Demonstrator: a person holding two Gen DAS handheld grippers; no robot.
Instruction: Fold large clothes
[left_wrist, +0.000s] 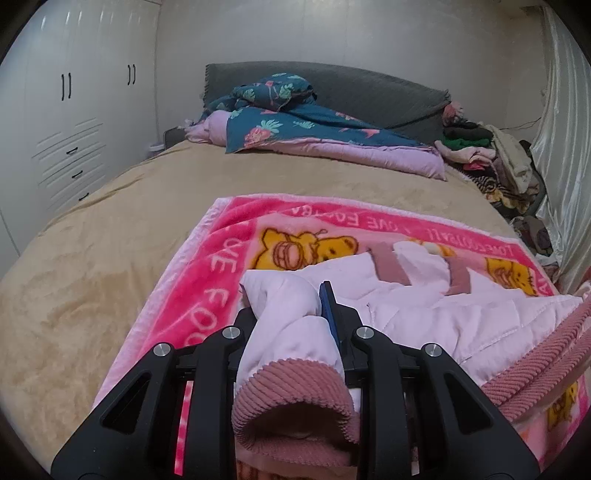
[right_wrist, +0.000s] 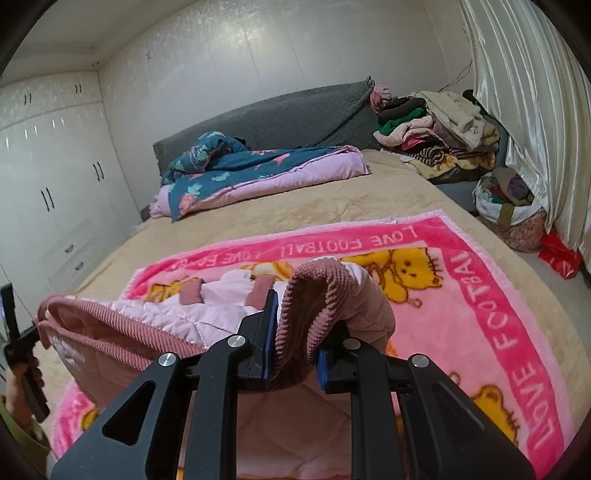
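Both sleeve cuffs of the pale pink quilted jacket (left_wrist: 424, 314), lying on the bright pink bear-print fleece blanket (left_wrist: 207, 280) on the bed, are clamped by the left hand-held gripper (left_wrist: 291, 314) and right hand-held gripper (right_wrist: 295, 332), apparently mid sleeve-fold; next, carry both sleeves inward across the body.

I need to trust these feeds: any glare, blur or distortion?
Left wrist: heavy fisheye bowing of the bed, soft even light, cuff close and slightly soft. Right wrist: glare streaks on the curtain and wardrobe, dark vignette at the corners, jacket sharp.
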